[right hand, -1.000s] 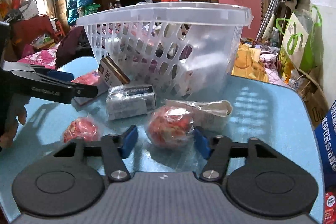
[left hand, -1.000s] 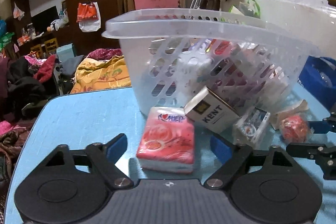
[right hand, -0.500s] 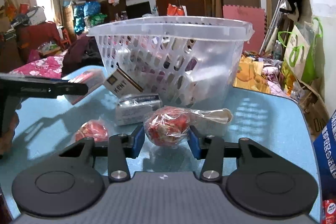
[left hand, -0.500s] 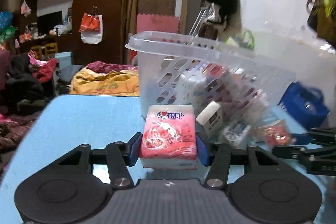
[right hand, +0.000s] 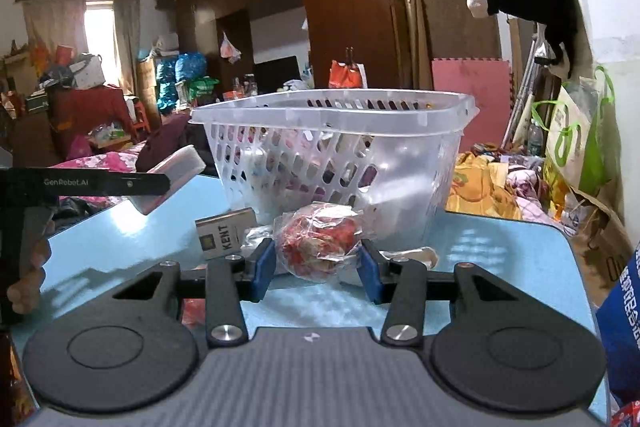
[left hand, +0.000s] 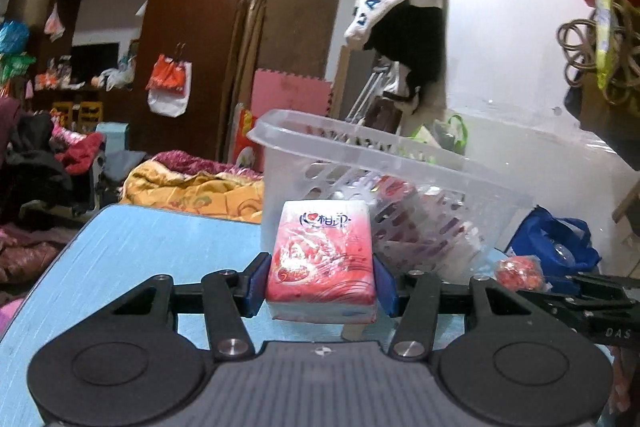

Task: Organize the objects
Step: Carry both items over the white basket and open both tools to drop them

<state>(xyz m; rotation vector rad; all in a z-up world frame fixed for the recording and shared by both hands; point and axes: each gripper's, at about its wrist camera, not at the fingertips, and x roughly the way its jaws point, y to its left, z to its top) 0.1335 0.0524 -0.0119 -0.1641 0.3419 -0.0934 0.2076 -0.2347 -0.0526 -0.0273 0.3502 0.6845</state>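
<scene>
Left gripper [left hand: 320, 285]: jaws clamped on a red-and-pink tissue pack [left hand: 322, 259], blue pads pressed flat against both its sides; the jaws have just been closing onto it. The pack is held clear of the light blue surface [left hand: 140, 247], just in front of the clear plastic basket [left hand: 360, 155]. Right gripper [right hand: 318, 267]: jaws clamped on a red snack ball in clear wrap [right hand: 318, 243], likewise closed in on it moments ago, held above the surface near the basket's perforated wall. A KENT cigarette box [right hand: 226, 233] lies on the surface beside the basket, left of the wrapped ball. In the right wrist view the left gripper enters from the left edge with the tissue pack tilted; a hand [right hand: 30, 269] grips its handle. A second red wrapped ball [right hand: 194, 311] sits on the surface, mostly hidden behind the right gripper's linkage.
</scene>
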